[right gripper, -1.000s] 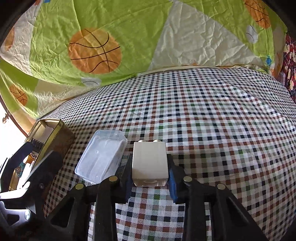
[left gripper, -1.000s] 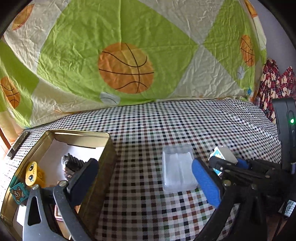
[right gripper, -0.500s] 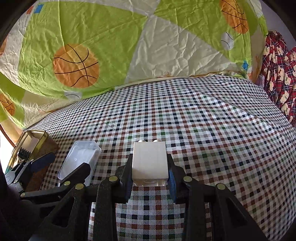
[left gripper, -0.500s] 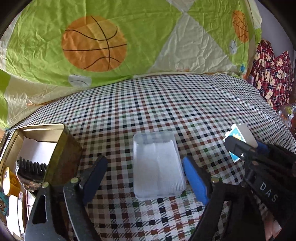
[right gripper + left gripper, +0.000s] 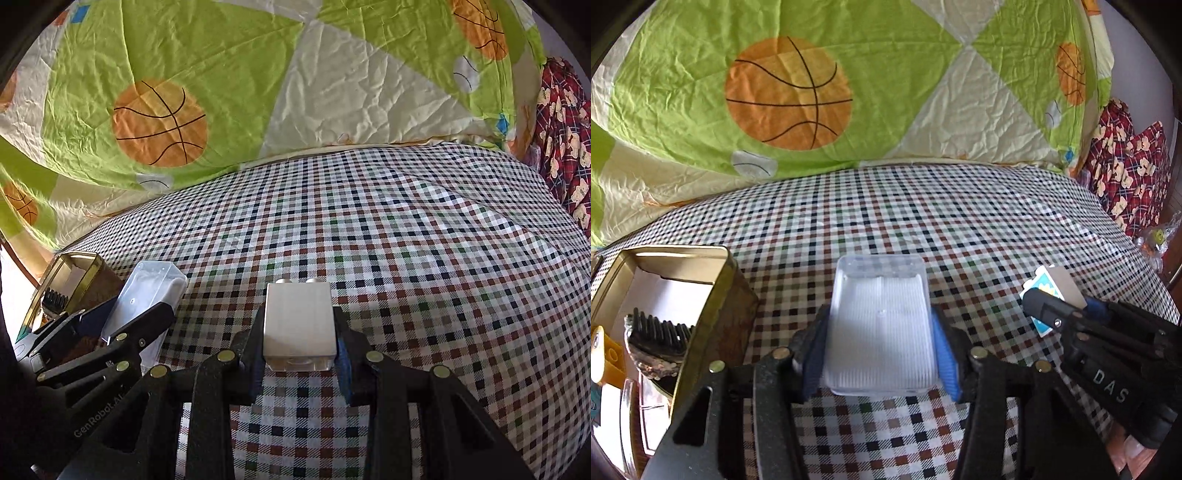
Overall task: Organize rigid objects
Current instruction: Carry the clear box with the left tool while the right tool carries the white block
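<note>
My left gripper (image 5: 879,345) is shut on a clear plastic box (image 5: 881,325) that rests on the checked cloth; the blue pads press its two long sides. The box also shows in the right wrist view (image 5: 147,295), with the left gripper (image 5: 110,332) around it. My right gripper (image 5: 299,343) is shut on a white building block (image 5: 299,325) with two studs at its far end, held just above the cloth. In the left wrist view the right gripper (image 5: 1052,314) shows at the right with the block (image 5: 1052,284), which has a blue and yellow picture on one face.
An open gold tin (image 5: 713,295) stands at the left, holding a black comb (image 5: 657,332), a yellow toy piece (image 5: 602,350) and white card. The tin shows in the right wrist view (image 5: 74,280). A green basketball quilt (image 5: 849,92) lies behind. Red patterned fabric (image 5: 1126,166) is at the far right.
My left gripper moved right from the tin to the clear box and closed on its sides. My right gripper kept hold of the white block and shifted a little right.
</note>
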Tool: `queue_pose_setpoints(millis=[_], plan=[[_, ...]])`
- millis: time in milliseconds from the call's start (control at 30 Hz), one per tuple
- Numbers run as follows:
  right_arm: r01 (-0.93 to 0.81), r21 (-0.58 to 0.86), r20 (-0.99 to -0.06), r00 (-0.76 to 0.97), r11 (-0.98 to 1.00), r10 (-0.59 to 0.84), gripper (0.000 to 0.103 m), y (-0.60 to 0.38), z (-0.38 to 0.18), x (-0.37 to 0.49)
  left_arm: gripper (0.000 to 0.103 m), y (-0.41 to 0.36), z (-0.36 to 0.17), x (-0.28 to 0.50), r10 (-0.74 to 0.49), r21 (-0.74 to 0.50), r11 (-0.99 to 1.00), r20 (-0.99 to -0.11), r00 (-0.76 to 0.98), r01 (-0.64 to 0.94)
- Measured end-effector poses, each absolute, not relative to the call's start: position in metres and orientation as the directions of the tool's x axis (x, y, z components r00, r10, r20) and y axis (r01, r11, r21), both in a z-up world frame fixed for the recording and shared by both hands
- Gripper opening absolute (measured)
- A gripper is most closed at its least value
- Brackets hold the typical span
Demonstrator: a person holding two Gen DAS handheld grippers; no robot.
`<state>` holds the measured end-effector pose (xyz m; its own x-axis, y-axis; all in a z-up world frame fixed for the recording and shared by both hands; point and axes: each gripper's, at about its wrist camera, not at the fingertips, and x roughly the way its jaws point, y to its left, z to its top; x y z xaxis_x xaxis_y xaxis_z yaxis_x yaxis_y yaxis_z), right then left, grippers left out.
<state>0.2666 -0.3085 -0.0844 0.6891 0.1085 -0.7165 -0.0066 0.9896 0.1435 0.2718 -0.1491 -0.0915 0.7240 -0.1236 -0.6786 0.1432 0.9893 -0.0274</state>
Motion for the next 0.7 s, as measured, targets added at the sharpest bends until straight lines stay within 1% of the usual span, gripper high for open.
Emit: queue_pose_setpoints(millis=[233,433,700], plan=[[-0.03,0.125,-0.673,0.732,0.992,0.107,0.034,-0.303,-0.075,0.257,0.051,-0.133,-0.081,0.262,-0.088,-0.039,0.996,-0.61,0.787,0.08],[-0.043,0.103,-0.622,0.777,0.994,0.098,0.034,-0.299,-0.066,0.246,0.051,-0.119,-0.075,0.253,-0.076,-0.064,0.997,-0.572,0.817,0.048],[-0.049,0.072,-0.555,0.828,0.996,0.081,0.034,-0.293,-0.057,0.232,0.051,-0.121,-0.07,0.24,-0.045,-0.028,0.999,-0.536,0.843,0.036]])
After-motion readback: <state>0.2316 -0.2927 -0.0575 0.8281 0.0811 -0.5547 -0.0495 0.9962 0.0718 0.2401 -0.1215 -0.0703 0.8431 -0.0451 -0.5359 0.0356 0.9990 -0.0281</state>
